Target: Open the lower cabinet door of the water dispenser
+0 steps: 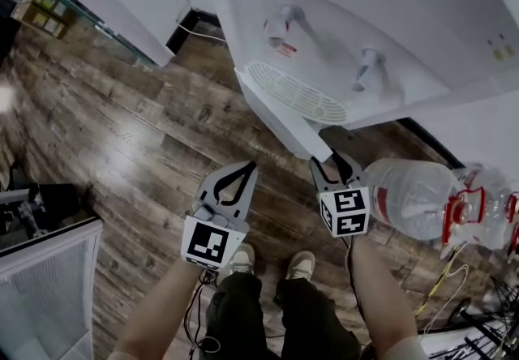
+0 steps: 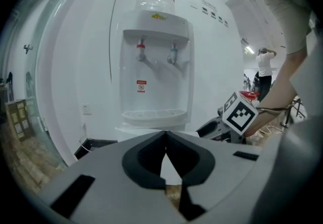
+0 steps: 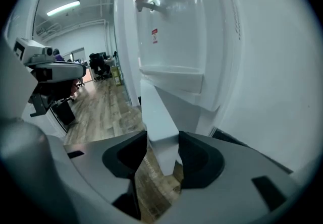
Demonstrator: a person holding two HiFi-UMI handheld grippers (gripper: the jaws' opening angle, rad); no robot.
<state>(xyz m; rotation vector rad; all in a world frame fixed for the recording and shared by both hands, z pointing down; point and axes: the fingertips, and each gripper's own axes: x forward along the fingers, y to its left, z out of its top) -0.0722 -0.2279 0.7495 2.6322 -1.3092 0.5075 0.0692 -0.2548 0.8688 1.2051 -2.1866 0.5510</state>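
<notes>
The right hand-held gripper [image 3: 162, 140] is closed at a middling width on the free edge of the lower cabinet door [image 3: 156, 112]. This white panel runs straight ahead of it to the water dispenser [image 1: 324, 26] and stands swung out from the body. To its left, clear of the door, the left hand-held gripper [image 2: 165, 134] has its jaws together on nothing. Just to the right of the holding gripper, a large bottle [image 1: 409, 196] lies on the floor [image 1: 146, 123].

The grip takes only a thin edge, so a pull off the hinge's arc could slip the pads off or drag the dispenser.

The hinge, the cabinet's inside and any handle are hidden. In the left gripper view, that gripper's own body cuts off the dispenser's lower front.
</notes>
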